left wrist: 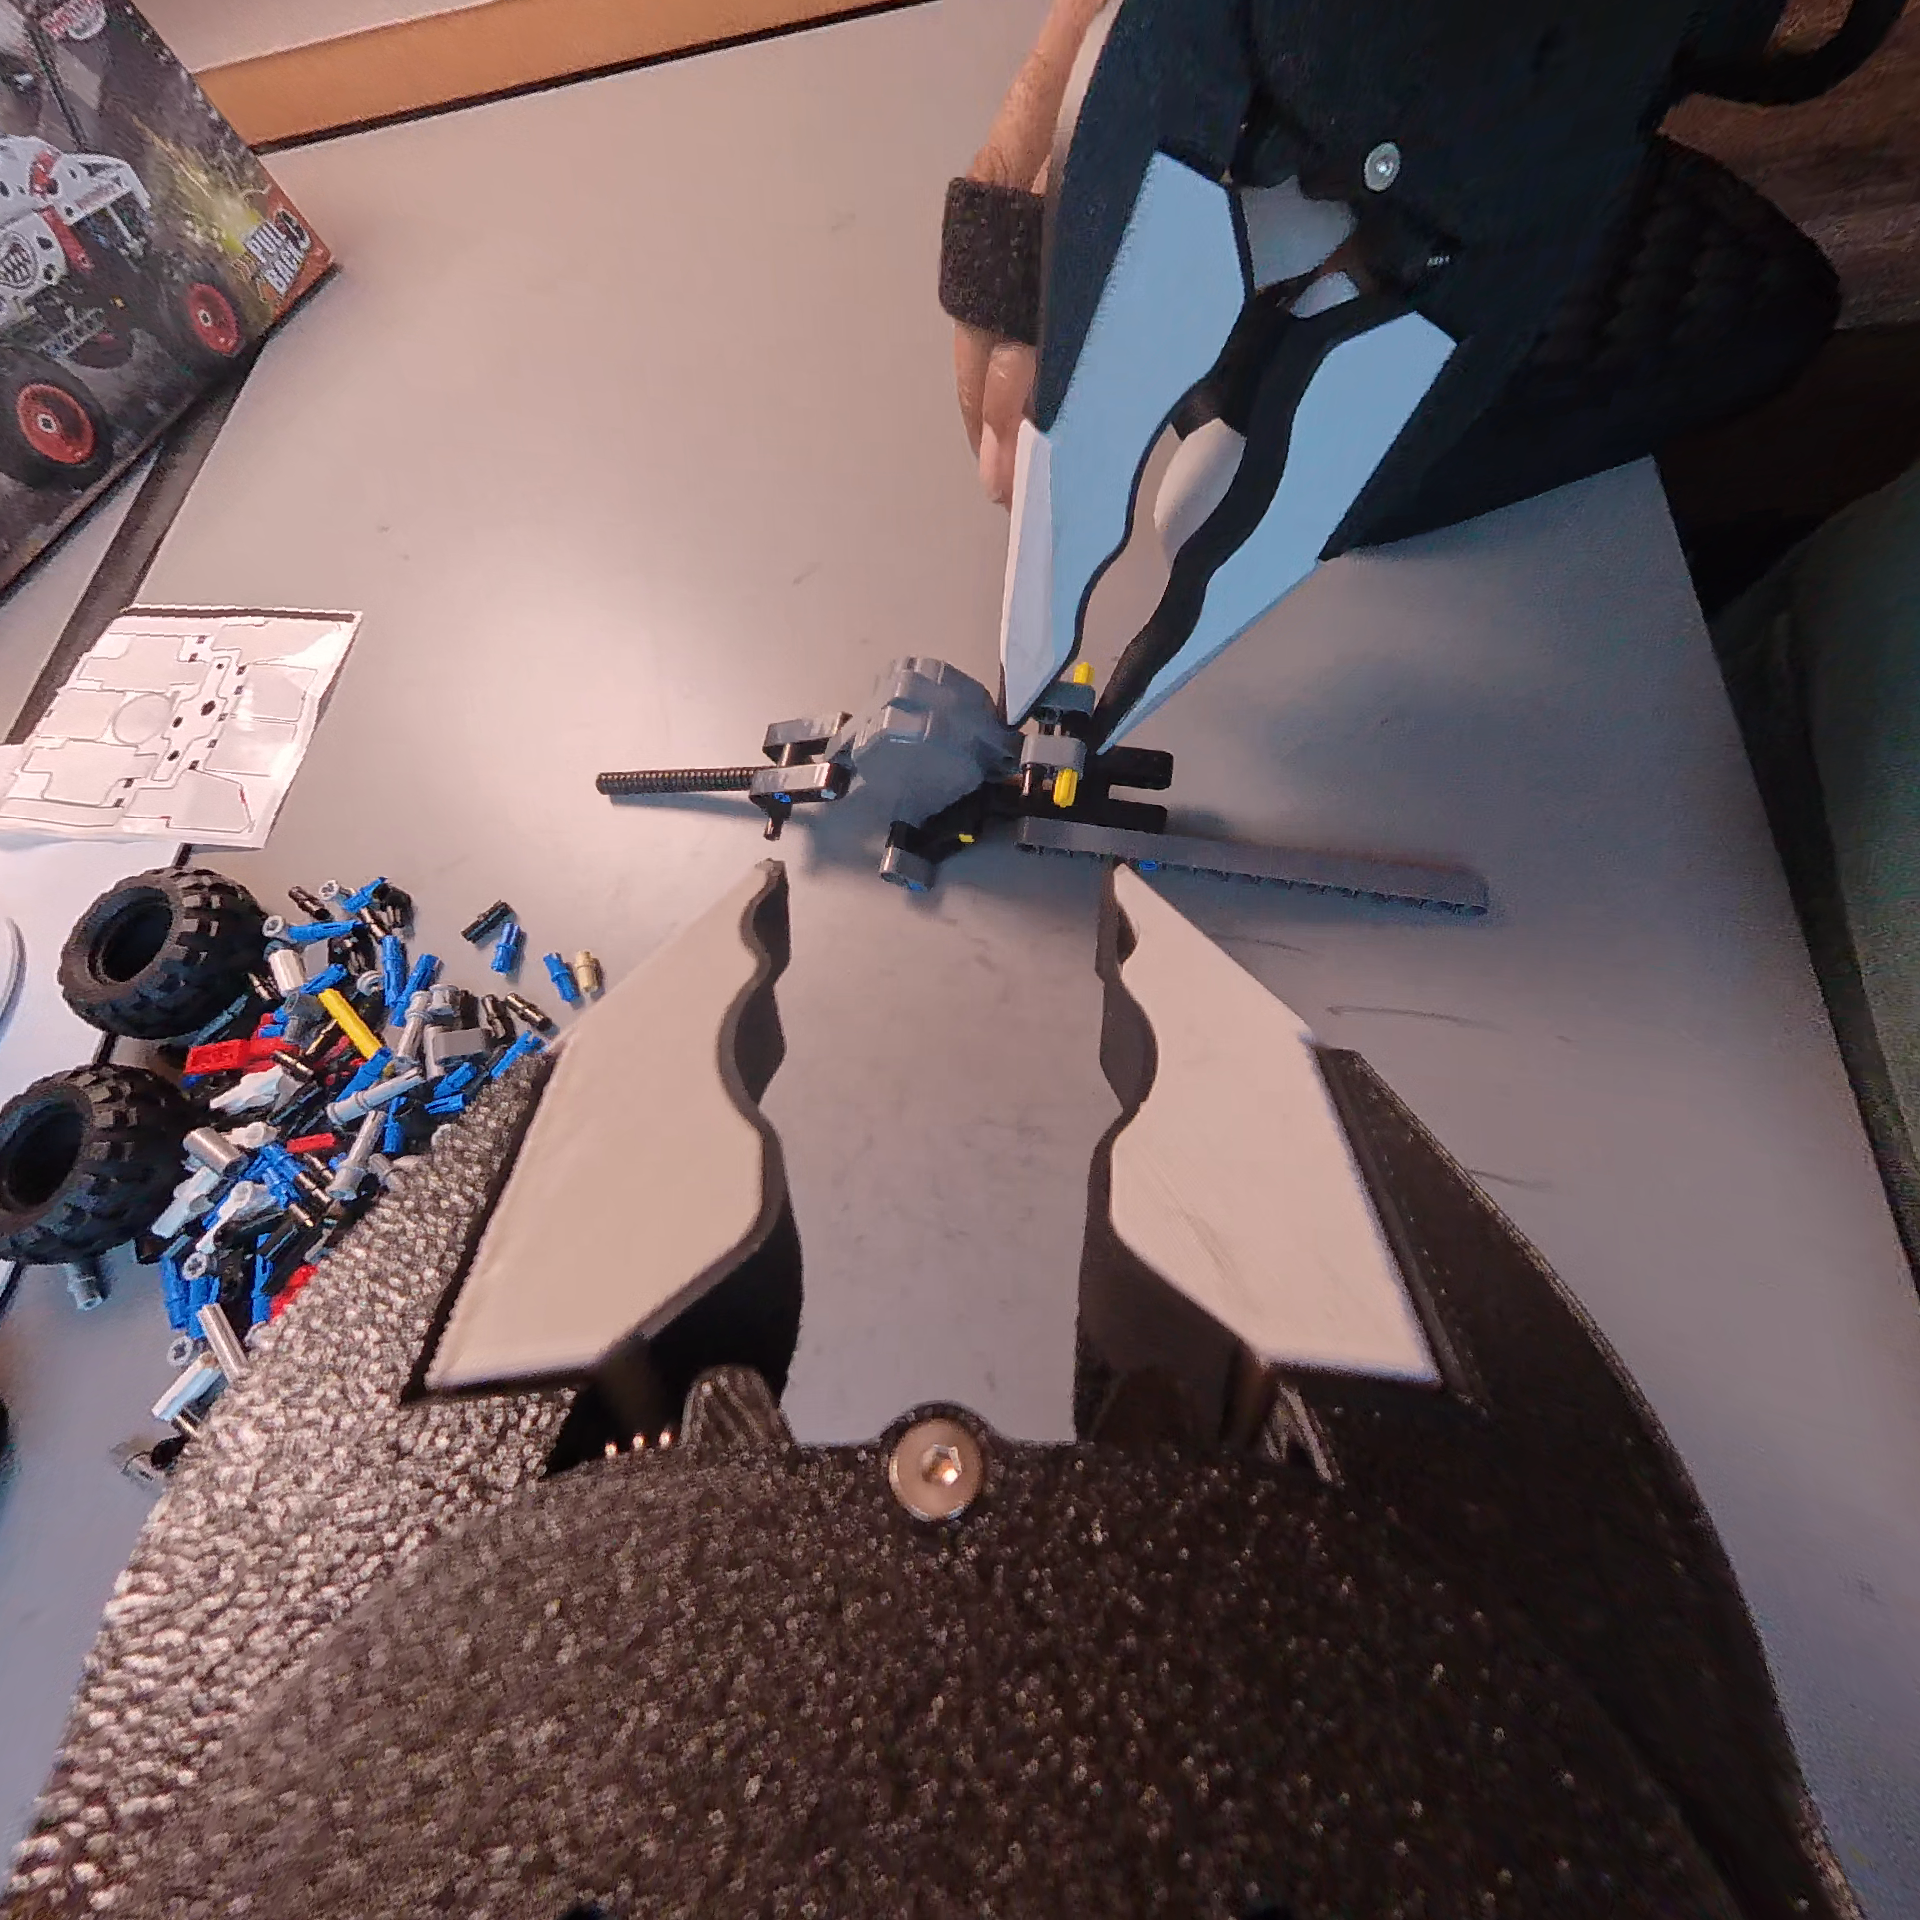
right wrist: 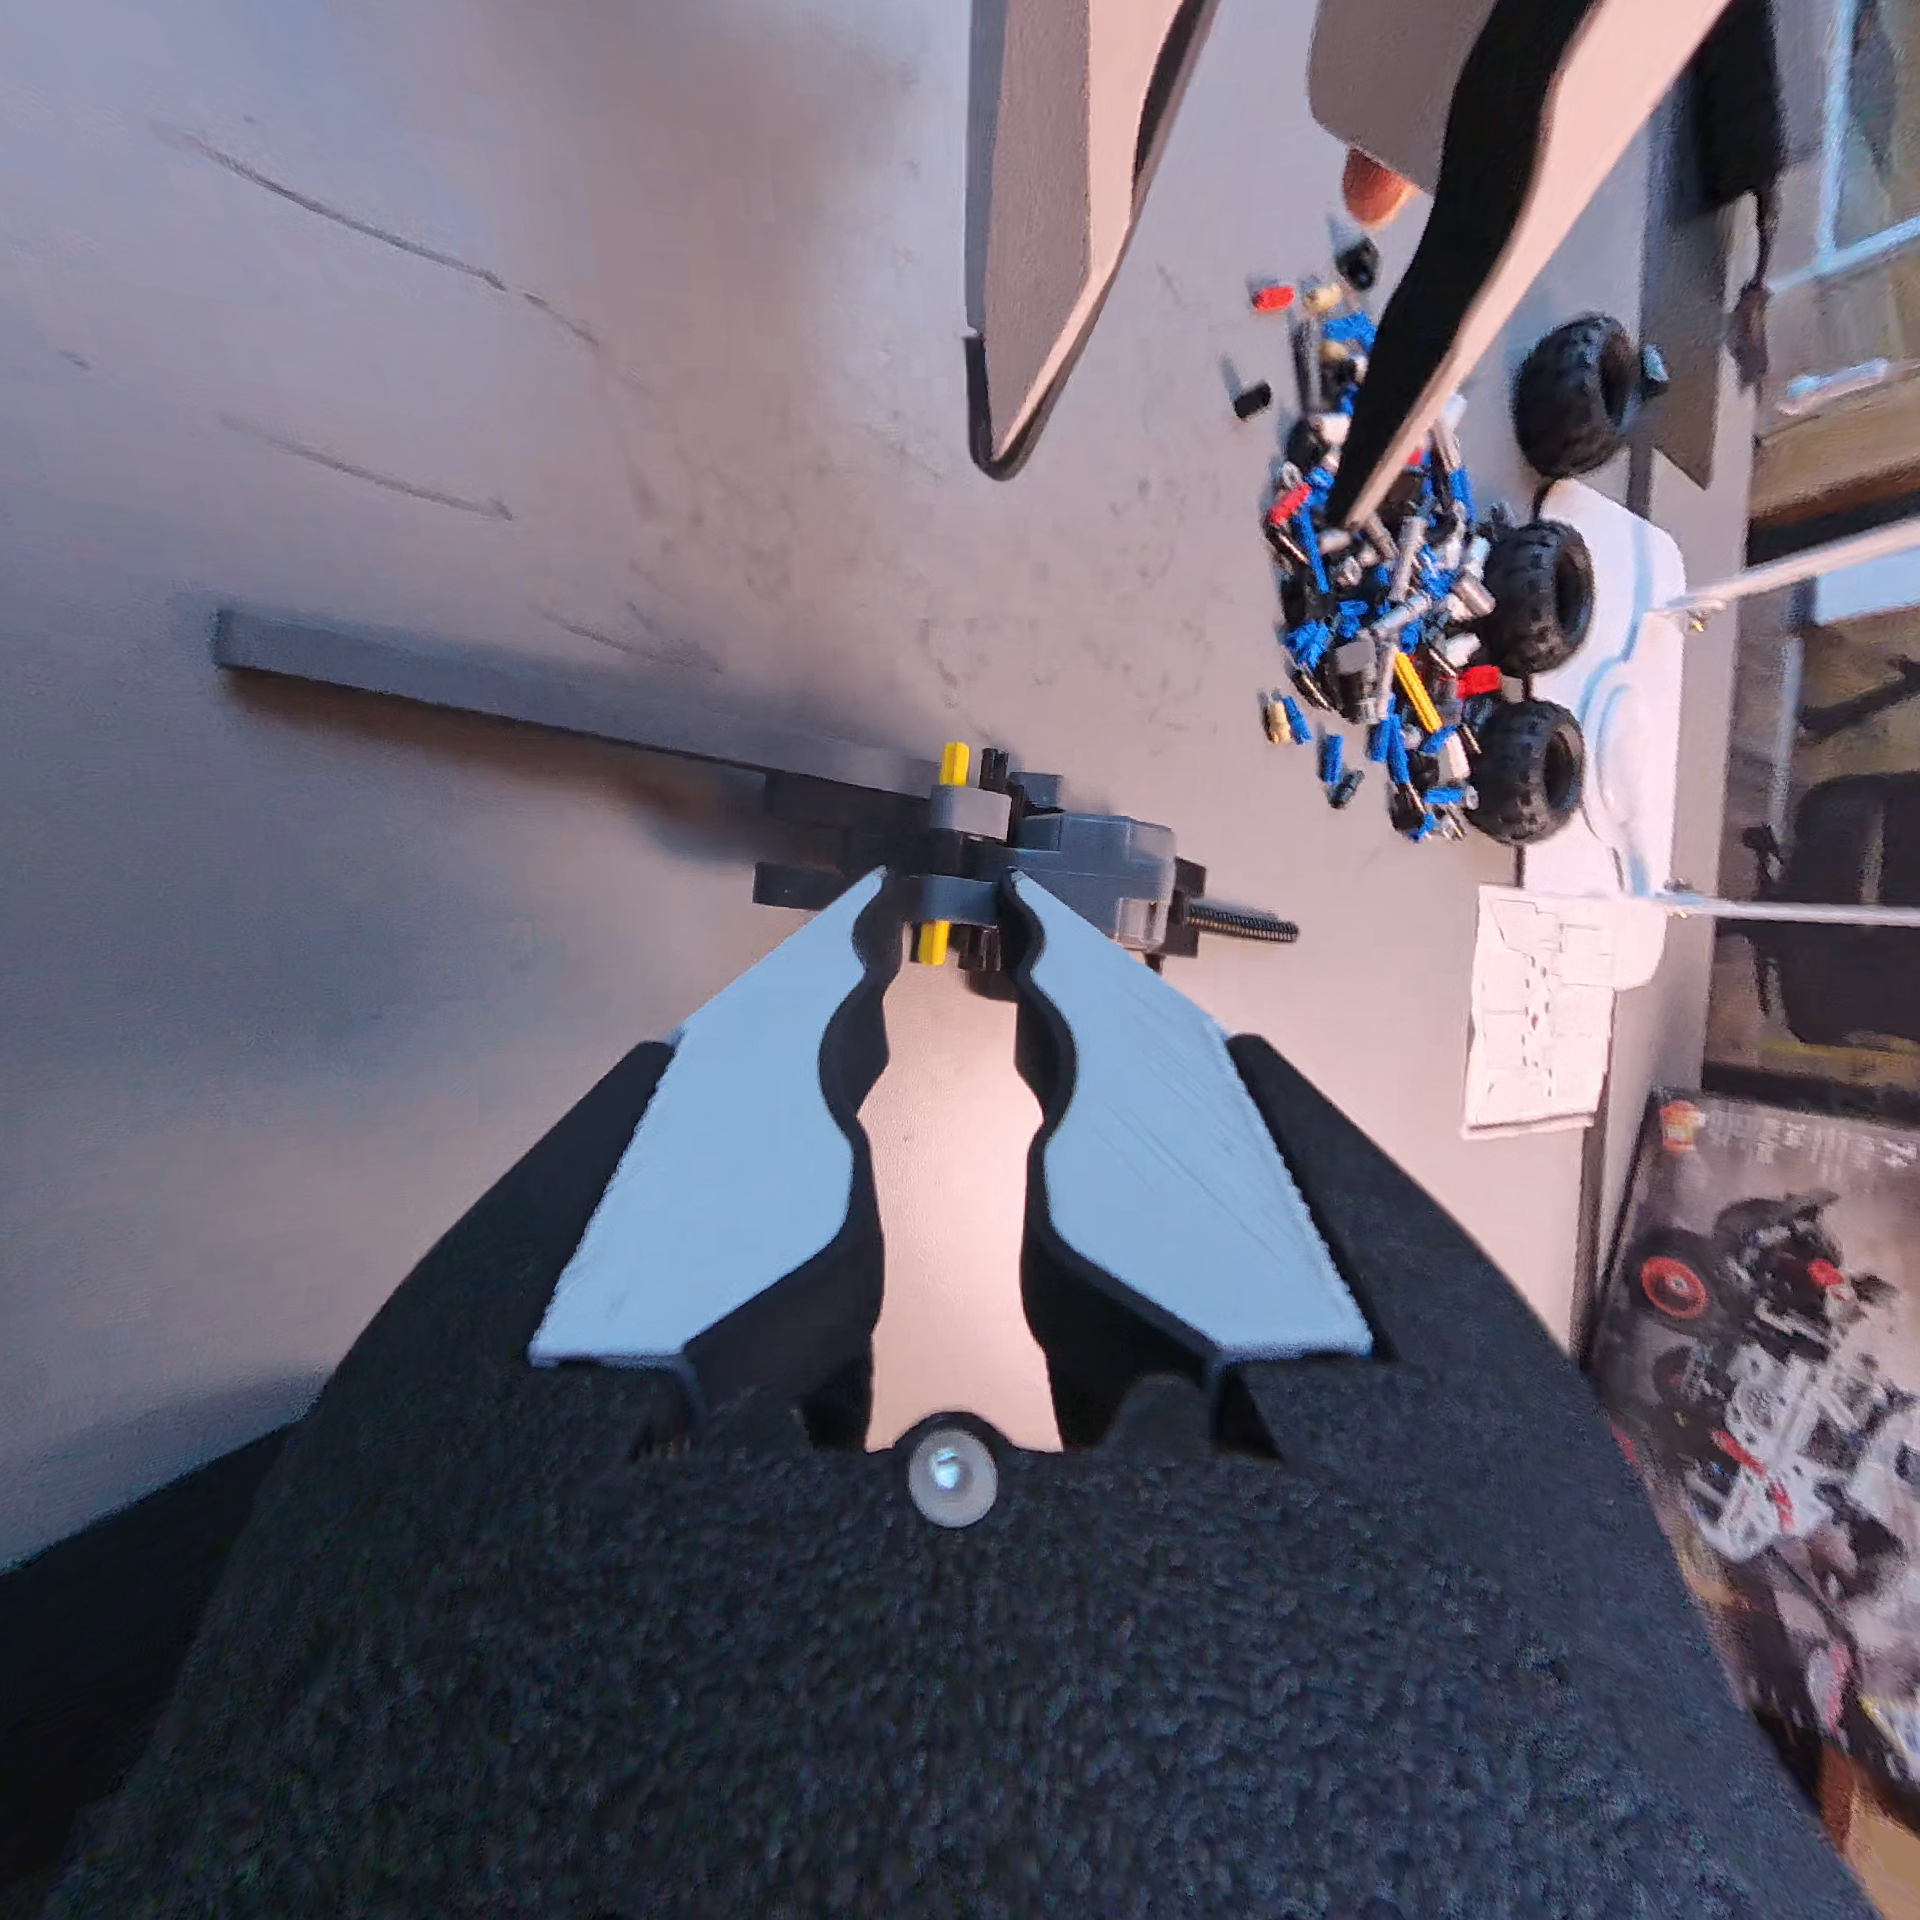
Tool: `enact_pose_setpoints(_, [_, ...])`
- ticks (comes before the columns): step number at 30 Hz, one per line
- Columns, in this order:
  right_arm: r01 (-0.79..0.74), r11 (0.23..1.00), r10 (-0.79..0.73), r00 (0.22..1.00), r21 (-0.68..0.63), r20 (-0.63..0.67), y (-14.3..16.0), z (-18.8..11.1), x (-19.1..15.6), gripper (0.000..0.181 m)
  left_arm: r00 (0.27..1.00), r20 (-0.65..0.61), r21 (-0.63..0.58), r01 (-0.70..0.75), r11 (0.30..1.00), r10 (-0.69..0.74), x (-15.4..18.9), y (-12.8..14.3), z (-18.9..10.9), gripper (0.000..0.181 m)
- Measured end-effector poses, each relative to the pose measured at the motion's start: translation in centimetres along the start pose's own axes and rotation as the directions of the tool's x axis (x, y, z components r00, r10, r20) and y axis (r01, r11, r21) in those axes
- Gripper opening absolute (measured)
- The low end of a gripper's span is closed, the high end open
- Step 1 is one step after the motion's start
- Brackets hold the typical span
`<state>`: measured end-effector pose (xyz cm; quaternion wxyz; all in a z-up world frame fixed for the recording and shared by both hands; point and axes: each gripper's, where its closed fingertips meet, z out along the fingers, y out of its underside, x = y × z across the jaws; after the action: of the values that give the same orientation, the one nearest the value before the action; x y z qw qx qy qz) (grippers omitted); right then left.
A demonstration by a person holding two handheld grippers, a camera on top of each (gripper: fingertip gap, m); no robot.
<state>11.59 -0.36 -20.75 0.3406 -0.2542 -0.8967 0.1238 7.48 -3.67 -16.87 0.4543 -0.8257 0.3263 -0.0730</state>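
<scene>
A small brick-built assembly (left wrist: 925, 743) lies on the grey table (left wrist: 623, 416): a grey gearbox block, black beams, a black threaded rod (left wrist: 675, 779) and a long grey beam (left wrist: 1247, 862). My right gripper (left wrist: 1062, 727) comes down from the far side and is shut on the assembly's grey connector (right wrist: 956, 902), which carries a yellow axle (right wrist: 932, 940). The gearbox block (right wrist: 1101, 862) sits just right of its fingertips. My left gripper (left wrist: 945, 873) is open and empty, hovering just short of the assembly. It also shows at the top of the right wrist view (right wrist: 1174, 494).
A pile of small blue, black, grey and red parts (left wrist: 343, 1060) with black tyres (left wrist: 156, 956) lies to the left. A sticker sheet (left wrist: 177, 727) and the kit box (left wrist: 104, 260) lie beyond. The table edge runs along the right (left wrist: 1704, 623). A person's hand (left wrist: 997, 395) holds the right gripper. Some 7 centimetres of space lies between my two pairs of fingers.
</scene>
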Motion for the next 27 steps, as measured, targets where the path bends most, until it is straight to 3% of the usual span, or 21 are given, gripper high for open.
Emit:
enact_pose_setpoints(2, [0.104, 0.991, -0.108, 0.993, 0.082, 0.045, -0.7, -0.4, -0.4, 0.015, 1.000, -0.021, 0.000, -0.014, 1.000, 0.014, 0.4, -0.2, -0.4, 0.062])
enact_pose_setpoints(5, [0.352, 0.889, -0.372, 0.928, 0.292, 0.014, -2.5, -1.9, -1.0, 0.015, 0.993, -0.097, 0.022, -0.061, 0.998, 0.063, 1.6, -0.8, -0.8, 0.064])
enact_pose_setpoints(8, [0.598, 0.754, -0.607, 0.792, 0.272, -0.058, -3.5, -2.6, -0.9, 0.014, 0.973, -0.155, 0.009, -0.173, 0.985, 0.172, 2.7, -1.4, -0.9, 0.067])
enact_pose_setpoints(12, [0.785, 0.562, -0.792, 0.601, 0.261, -0.106, -5.9, -3.6, -2.0, 0.014, 0.926, -0.240, -0.101, -0.321, 0.942, 0.290, 3.8, -0.7, -0.4, 0.070])
enact_pose_setpoints(14, [0.832, 0.493, -0.835, 0.535, 0.255, -0.128, -6.9, -3.8, -2.4, 0.015, 0.896, -0.345, -0.133, -0.343, 0.930, 0.281, 5.3, 0.2, -0.4, 0.059])
enact_pose_setpoints(15, [0.836, 0.493, -0.838, 0.531, 0.241, -0.128, -7.0, -3.7, -2.2, 0.015, 0.887, -0.374, -0.140, -0.342, 0.929, 0.270, 5.8, 0.5, -0.4, 0.053])
enact_pose_setpoints(17, [0.749, 0.623, -0.738, 0.659, 0.226, -0.149, -7.1, -3.4, -0.4, 0.012, 0.920, -0.328, -0.177, -0.282, 0.943, 0.214, 5.0, 0.9, 0.0, 0.041])
enact_pose_setpoints(19, [0.516, 0.825, -0.500, 0.857, 0.230, -0.128, -6.1, -3.1, 2.4, 0.014, 0.963, -0.263, -0.200, -0.117, 0.973, 0.061, 3.6, 1.4, 0.1, 0.041])
enact_pose_setpoints(21, [0.186, 0.938, -0.180, 0.982, 0.292, -0.049, -5.0, -3.6, 4.2, 0.025, 0.980, -0.139, -0.197, 0.111, 0.974, -0.140, 1.6, 2.5, 0.3, 0.041])
enact_pose_setpoints(24, [-0.118, 0.936, 0.117, 0.993, 0.333, 0.023, -3.7, -4.1, 4.9, 0.027, 0.906, -0.041, -0.180, 0.408, 0.895, -0.421, 0.3, 4.7, 0.3, 0.041])
enact_pose_setpoints(27, [-0.166, 0.939, 0.171, 0.985, 0.301, 0.012, -2.9, -2.7, 2.9, 0.028, 0.853, 0.082, -0.172, 0.522, 0.835, -0.516, -0.6, 6.5, 0.1, 0.042])
